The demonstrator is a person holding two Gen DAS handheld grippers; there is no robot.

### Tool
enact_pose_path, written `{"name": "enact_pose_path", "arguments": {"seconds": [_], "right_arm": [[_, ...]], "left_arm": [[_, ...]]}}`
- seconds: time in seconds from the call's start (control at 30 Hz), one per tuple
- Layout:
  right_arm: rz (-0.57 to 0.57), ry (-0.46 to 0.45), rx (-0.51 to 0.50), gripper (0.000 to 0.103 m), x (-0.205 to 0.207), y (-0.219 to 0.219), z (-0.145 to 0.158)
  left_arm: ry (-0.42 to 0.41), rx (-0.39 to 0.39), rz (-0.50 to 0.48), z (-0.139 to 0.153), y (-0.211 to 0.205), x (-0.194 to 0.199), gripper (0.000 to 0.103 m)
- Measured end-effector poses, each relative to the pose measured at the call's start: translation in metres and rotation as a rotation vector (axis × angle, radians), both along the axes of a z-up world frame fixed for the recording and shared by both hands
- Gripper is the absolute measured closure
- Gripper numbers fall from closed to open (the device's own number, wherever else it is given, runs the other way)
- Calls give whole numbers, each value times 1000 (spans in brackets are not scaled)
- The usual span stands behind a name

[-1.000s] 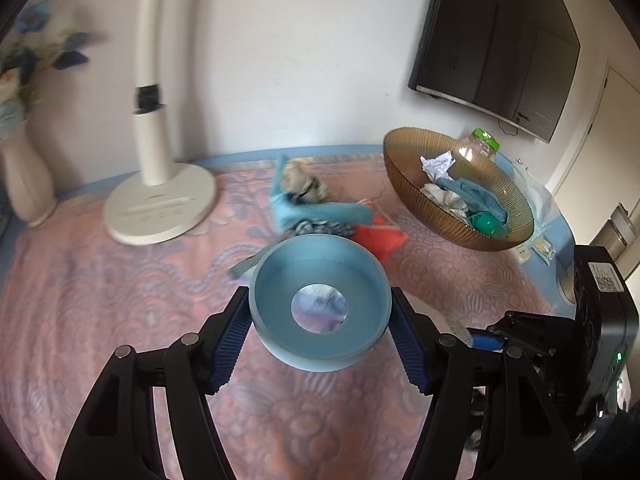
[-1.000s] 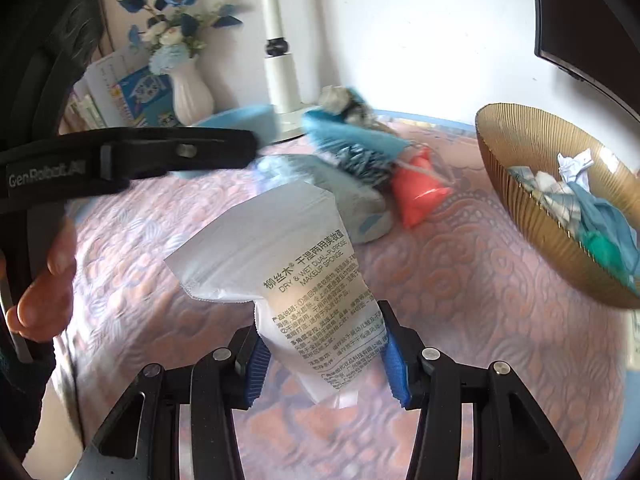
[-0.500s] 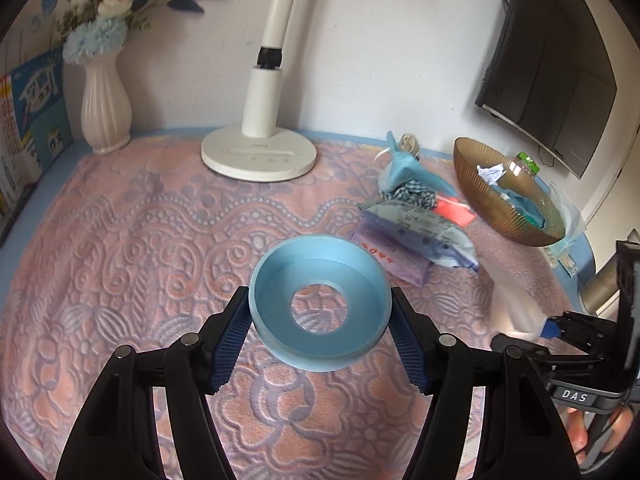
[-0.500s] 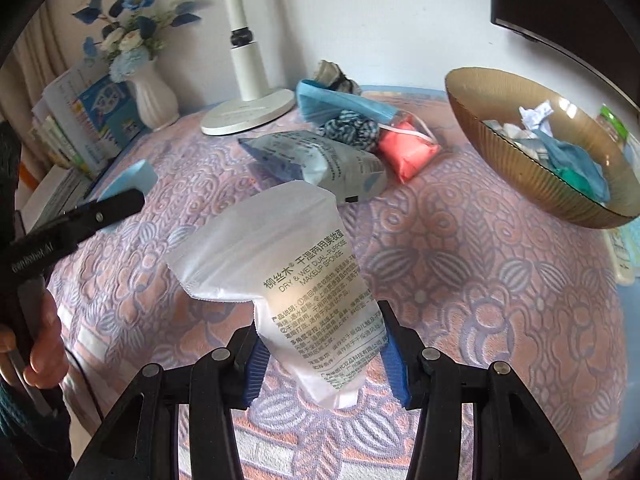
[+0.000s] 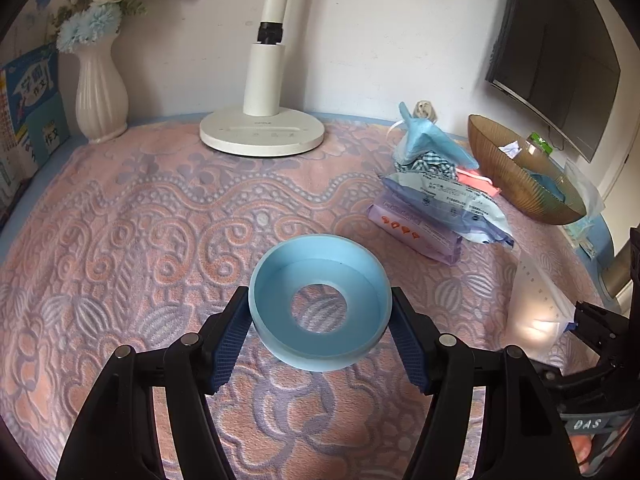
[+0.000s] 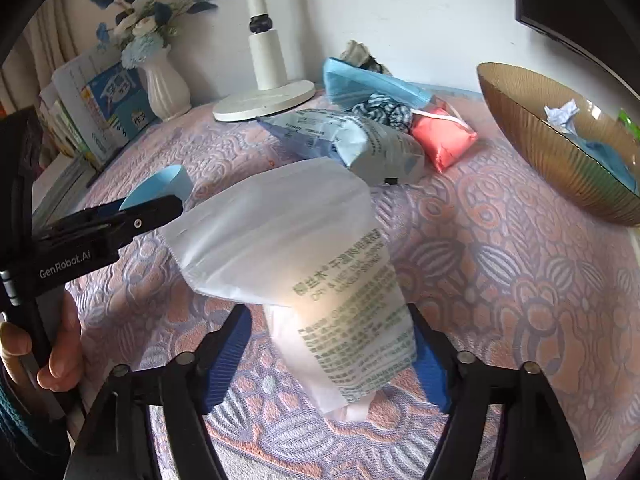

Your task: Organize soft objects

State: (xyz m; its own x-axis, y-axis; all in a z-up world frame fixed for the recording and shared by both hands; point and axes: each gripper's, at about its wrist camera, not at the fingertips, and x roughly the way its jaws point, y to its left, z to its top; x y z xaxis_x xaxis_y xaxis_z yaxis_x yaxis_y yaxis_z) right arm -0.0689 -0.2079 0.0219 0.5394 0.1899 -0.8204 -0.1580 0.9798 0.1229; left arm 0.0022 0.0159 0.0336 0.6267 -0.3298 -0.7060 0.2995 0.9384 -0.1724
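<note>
Over the pink patterned cloth [image 5: 120, 240], left gripper [image 5: 320, 336] clamped on blue ring [image 5: 320, 300], then right gripper [image 6: 332, 356] with jaws opening around white sponge pouch [image 6: 304, 256], left pad clear of it, pouch upright between fingers.

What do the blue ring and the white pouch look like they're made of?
Blue ring: likely matte foam or soft plastic, with thick, dull, even walls. White pouch: thin frosted plastic film, it seems; light glows through it and it creases.
</note>
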Motion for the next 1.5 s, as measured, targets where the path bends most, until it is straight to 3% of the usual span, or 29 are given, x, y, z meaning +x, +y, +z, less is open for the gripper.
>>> {"name": "enact_pose_path", "arguments": {"seconds": [0.33, 0.77, 0.87, 0.97, 1.1, 1.17, 1.3, 1.5], "right_arm": [[26, 19, -38, 14, 5, 9, -3], [-38, 28, -42, 13, 8, 4, -4], [-75, 53, 31, 13, 8, -9, -1], [-138, 92, 125, 25, 9, -20, 4], [-136, 174, 387, 29, 11, -27, 10], [-103, 192, 442, 29, 9, -25, 17], [-51, 154, 296, 25, -2, -17, 35], [26, 131, 141, 22, -7, -8, 30]], "left_arm": [[8, 3, 38, -2, 5, 2, 38], [40, -38, 44, -5, 10, 7, 38], [36, -45, 41, -4, 11, 6, 38], [46, -48, 40, -6, 10, 7, 38], [44, -51, 41, -5, 11, 7, 38], [45, -54, 45, -5, 12, 7, 38], [42, -58, 47, -5, 13, 6, 38], [44, -46, 44, -5, 11, 6, 38]]}}
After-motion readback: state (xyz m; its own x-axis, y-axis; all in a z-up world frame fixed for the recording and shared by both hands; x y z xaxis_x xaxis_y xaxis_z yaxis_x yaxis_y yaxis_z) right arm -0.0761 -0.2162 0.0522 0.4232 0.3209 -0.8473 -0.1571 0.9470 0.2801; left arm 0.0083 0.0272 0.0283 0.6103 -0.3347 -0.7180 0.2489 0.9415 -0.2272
